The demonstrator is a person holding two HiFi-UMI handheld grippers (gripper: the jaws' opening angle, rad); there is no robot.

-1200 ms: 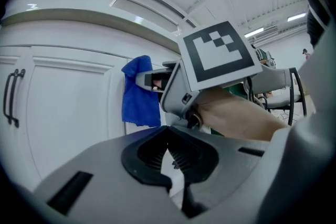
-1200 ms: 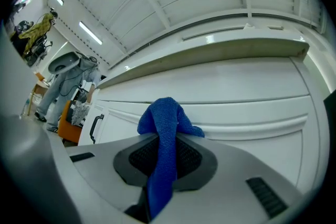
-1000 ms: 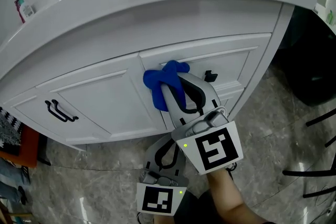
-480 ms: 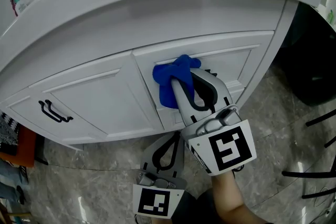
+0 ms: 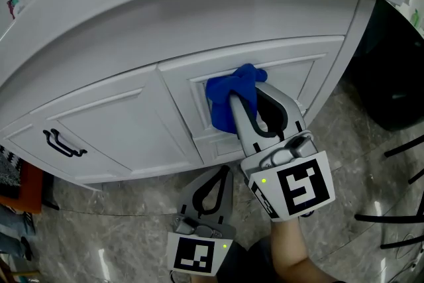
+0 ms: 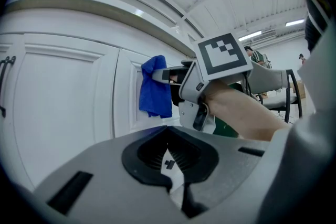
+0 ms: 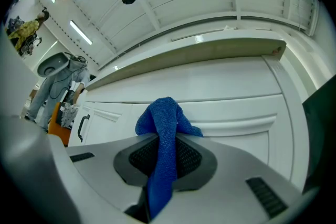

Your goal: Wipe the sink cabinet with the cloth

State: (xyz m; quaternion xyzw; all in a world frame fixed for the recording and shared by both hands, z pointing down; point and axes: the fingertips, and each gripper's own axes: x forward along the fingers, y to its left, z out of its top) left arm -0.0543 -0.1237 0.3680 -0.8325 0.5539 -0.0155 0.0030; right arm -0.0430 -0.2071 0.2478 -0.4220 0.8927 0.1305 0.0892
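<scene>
- A black door handle (image 5: 63, 142) sits at the far left of the white sink cabinet (image 5: 199, 16), on the left door (image 5: 126, 129).
- The left gripper (image 5: 222, 174) hangs low over the grey marbled floor (image 5: 112, 235), in front of the cabinet's base and apart from it. Its jaws are brought together with nothing between them. Its marker cube (image 5: 197, 254) faces up at the bottom edge of the head view.
- The blue cloth (image 5: 226, 97) is bunched against the right door (image 5: 291, 79), on the upper left part of its recessed panel. One fold sticks up above the jaws and the rest hangs down flat on the door face.
- The right gripper (image 5: 241, 106) is clamped tight on the cloth, and its tips point at the panel. In the right gripper view, a strip of the cloth (image 7: 164, 134) runs back between the jaws toward the camera.
- The right gripper's marker cube (image 5: 298, 185) lies just right of the left gripper, and the person's hand (image 5: 288, 252) grips below it.
- A dark shape (image 5: 397, 89) stands on the floor beyond the cabinet's right end; what it is cannot be told.
</scene>
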